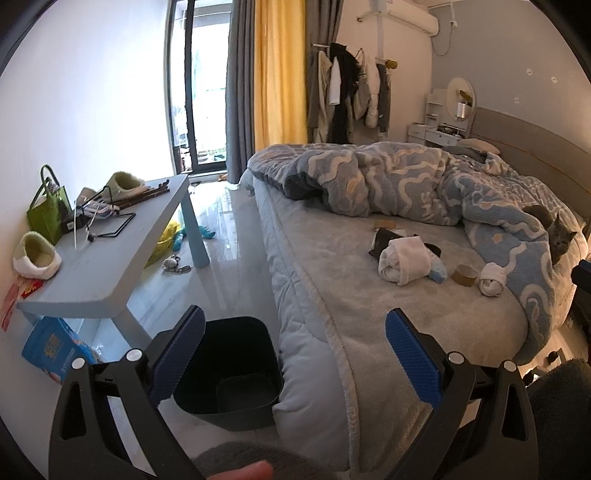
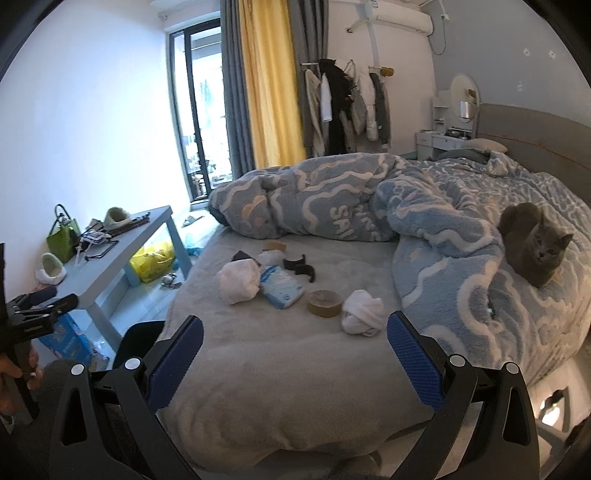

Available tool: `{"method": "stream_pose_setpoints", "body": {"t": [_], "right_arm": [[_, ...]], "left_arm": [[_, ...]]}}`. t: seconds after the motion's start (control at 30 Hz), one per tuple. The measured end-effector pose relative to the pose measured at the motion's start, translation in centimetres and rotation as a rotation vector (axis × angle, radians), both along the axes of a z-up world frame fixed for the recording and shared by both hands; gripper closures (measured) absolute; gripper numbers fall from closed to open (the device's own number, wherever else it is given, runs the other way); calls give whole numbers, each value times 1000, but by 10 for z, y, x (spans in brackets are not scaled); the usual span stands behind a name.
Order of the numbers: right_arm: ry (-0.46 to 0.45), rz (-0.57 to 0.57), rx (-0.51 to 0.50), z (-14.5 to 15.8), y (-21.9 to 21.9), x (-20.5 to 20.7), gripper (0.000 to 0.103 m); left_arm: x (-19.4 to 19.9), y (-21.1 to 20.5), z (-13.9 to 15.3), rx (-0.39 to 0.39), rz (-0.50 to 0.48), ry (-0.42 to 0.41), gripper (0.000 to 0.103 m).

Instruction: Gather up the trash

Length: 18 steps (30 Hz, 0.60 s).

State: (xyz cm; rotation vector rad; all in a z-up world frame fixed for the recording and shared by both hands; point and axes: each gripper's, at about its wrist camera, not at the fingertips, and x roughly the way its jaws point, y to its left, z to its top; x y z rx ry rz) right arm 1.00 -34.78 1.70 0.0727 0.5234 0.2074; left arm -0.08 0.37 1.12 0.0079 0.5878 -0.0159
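Where the bed (image 2: 258,387) edge meets the black bin (image 1: 229,373), both grippers' fingers (image 1: 177,354) spread wide, empty.

A: What sort of room is it?

B: A bedroom with pale walls (image 2: 92,110) and a glossy light floor (image 1: 229,236). A tall glass door (image 1: 201,92) lets in bright daylight, with grey and yellow curtains (image 1: 280,70) hanging beside it.

A: And the furniture?

B: A wide bed (image 2: 295,350) with a grey headboard (image 1: 535,147), under a rumpled blue and white blanket (image 2: 443,229). A low light-blue table (image 1: 110,266) stands by the left wall. In the far corner are a rack of coats (image 2: 347,110) and a white dresser (image 2: 443,140) with a round mirror (image 2: 463,96). An air conditioner (image 1: 410,20) sits high on the wall.
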Motion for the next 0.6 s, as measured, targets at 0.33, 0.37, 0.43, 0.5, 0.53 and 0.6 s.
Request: {"method": "stream_pose_setpoints", "body": {"t": [0.33,0.37,0.43,0.5,0.53,0.6], "right_arm": [[70,8,-34,-18,1,20,3],[79,6,-49,-21,3,22,3],[90,-11,-69,-26,4,29,3],[99,-28,-74,-31,2,35,3],[105,-42,-70,-34,0,40,3],[114,-54,-62,-39,-4,48,3]], "left_arm": [[18,-19,13,-37,-105,-49,3],[22,-22,13,-27,-100,-51,3],[29,-29,11,-7,-91,-49,3],[34,-32,11,-20,-105,-43,3],[36,-34,10,-28,-113,-43,3],[41,-37,9,-46,-136,-38,3]]}}
